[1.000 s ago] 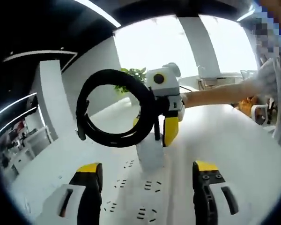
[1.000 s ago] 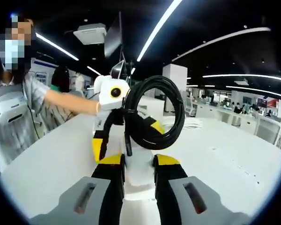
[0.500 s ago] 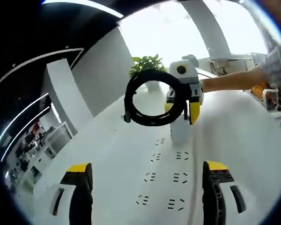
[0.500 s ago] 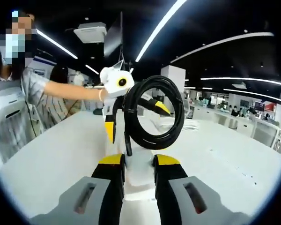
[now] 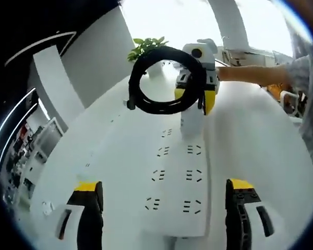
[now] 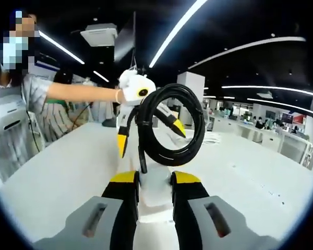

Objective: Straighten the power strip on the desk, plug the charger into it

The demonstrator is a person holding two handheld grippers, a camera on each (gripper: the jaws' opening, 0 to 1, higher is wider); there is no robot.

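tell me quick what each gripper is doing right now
Left gripper: open, holding nothing, above the power strip.
Right gripper: shut on the white charger with its coiled black cable.

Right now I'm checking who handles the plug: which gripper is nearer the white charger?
Right. The right gripper is clamped on the white charger, under its coiled black cable. The left gripper hovers open over the power strip's near end, apart from it.

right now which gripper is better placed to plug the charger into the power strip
Right. The right gripper is shut on the charger, above the power strip. The left gripper is open.
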